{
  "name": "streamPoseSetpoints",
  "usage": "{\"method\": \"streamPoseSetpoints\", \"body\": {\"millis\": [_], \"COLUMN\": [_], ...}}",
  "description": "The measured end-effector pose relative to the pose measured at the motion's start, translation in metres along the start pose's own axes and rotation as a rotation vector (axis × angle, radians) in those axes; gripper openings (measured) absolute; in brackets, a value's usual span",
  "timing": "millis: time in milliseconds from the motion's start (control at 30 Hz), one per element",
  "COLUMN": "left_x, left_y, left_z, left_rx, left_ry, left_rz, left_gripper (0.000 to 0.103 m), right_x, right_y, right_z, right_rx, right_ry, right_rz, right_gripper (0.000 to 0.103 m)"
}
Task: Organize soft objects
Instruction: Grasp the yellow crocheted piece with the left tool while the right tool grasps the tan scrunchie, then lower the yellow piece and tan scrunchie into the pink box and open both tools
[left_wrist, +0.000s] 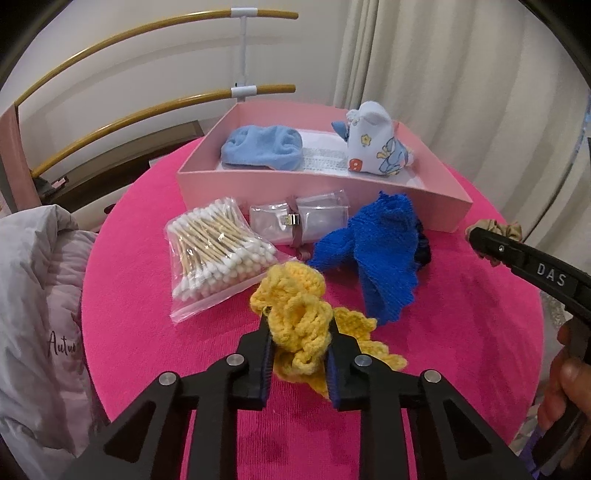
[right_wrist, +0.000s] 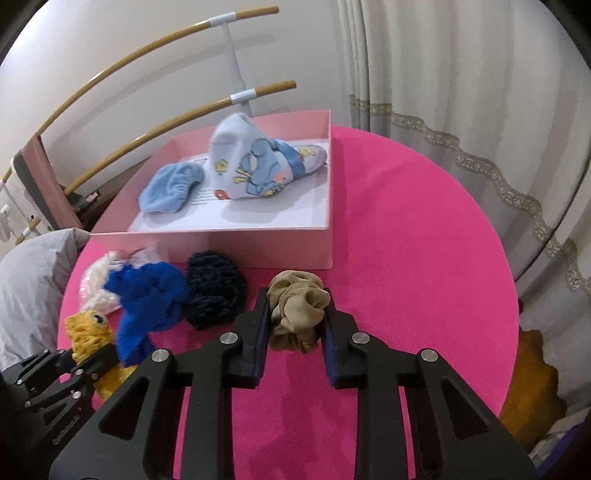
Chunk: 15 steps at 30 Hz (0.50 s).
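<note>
My left gripper (left_wrist: 300, 317) is shut on a yellow crochet piece (left_wrist: 295, 317) on the pink table; it also shows in the right wrist view (right_wrist: 88, 328). My right gripper (right_wrist: 295, 302) is shut on a tan scrunchie (right_wrist: 297, 314), seen far right in the left wrist view (left_wrist: 495, 236). A blue knit cloth (left_wrist: 373, 251) lies before the pink box (left_wrist: 325, 188). A dark navy crochet piece (right_wrist: 214, 291) lies next to the cloth. The box holds a light blue cloth (left_wrist: 262, 147) and a printed sock (left_wrist: 373, 147).
A bag of cotton swabs (left_wrist: 218, 251) and a clear rolled pouch (left_wrist: 299, 221) lie left of the blue cloth. A grey jacket (left_wrist: 33, 314) hangs at the table's left edge. A wooden rail (left_wrist: 147, 107) and curtains (right_wrist: 461, 110) stand behind the round table (right_wrist: 406, 258).
</note>
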<state>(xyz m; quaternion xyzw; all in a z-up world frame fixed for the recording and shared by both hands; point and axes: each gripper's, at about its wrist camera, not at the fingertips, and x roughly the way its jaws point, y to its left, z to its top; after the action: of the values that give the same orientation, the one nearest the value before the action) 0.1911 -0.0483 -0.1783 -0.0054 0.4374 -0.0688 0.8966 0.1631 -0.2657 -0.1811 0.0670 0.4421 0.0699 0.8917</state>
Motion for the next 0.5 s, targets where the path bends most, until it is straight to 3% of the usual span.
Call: {"method": "streamPoseSetpoints", "body": {"millis": [500], "left_x": [-0.080], "left_y": [0.007], "left_z": [0.009], "left_rx": [-0.001], "left_ry": [-0.145], "left_rz": [0.001], "left_gripper": [0.020], "right_x": [-0.063], "right_y": [0.035], "right_z": [0.005], "right_rx": [-0.055], "right_ry": [-0.108], "right_rz": [0.060], "right_gripper": [0.023]}}
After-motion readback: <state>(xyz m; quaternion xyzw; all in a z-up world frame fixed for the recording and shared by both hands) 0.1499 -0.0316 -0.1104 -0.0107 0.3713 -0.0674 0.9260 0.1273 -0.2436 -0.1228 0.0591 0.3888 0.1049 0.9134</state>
